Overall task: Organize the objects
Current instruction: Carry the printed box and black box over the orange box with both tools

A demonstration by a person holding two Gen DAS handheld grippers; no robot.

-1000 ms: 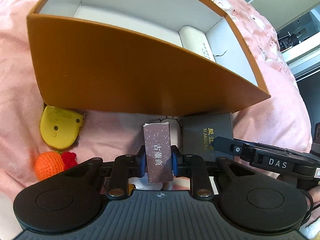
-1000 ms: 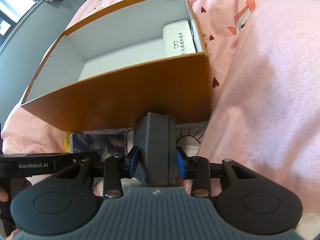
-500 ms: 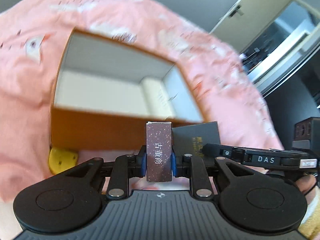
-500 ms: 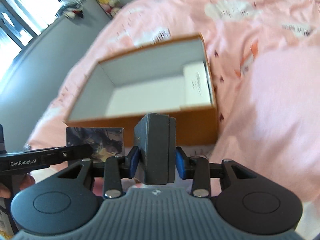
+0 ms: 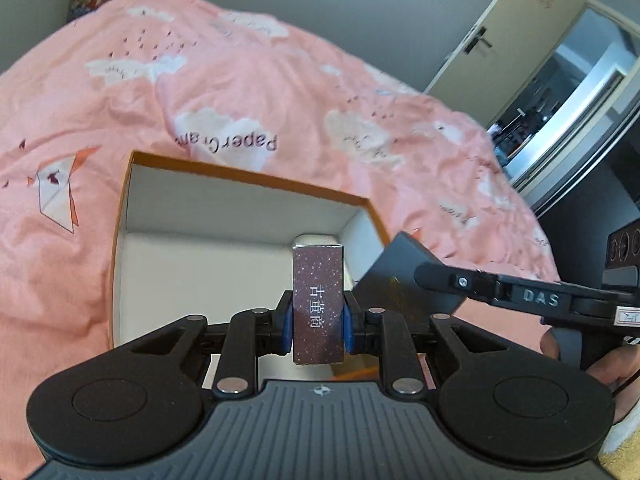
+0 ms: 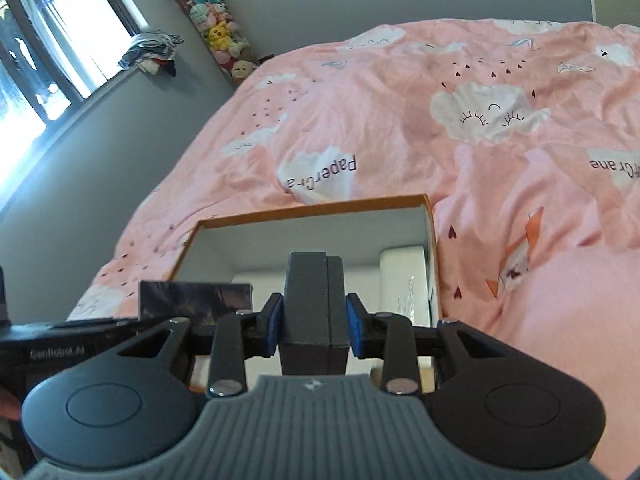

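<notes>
With the left tool (image 5: 318, 322) clamping the speckled brown carton (image 5: 318, 304) and the right tool (image 6: 314, 328), jaws just narrowed, gripping the dark grey box (image 6: 314, 308) above the orange box's (image 5: 248, 178) near edge, crowding could make them collide.

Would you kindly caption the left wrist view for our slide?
Left tongs gripping a speckled maroon box above the open orange box on pink bedding.

Orange box (image 5: 124, 200): interior open from 9 to 1 o'clock; white case (image 6: 404, 280) occupies 2 o'clock side.
</notes>
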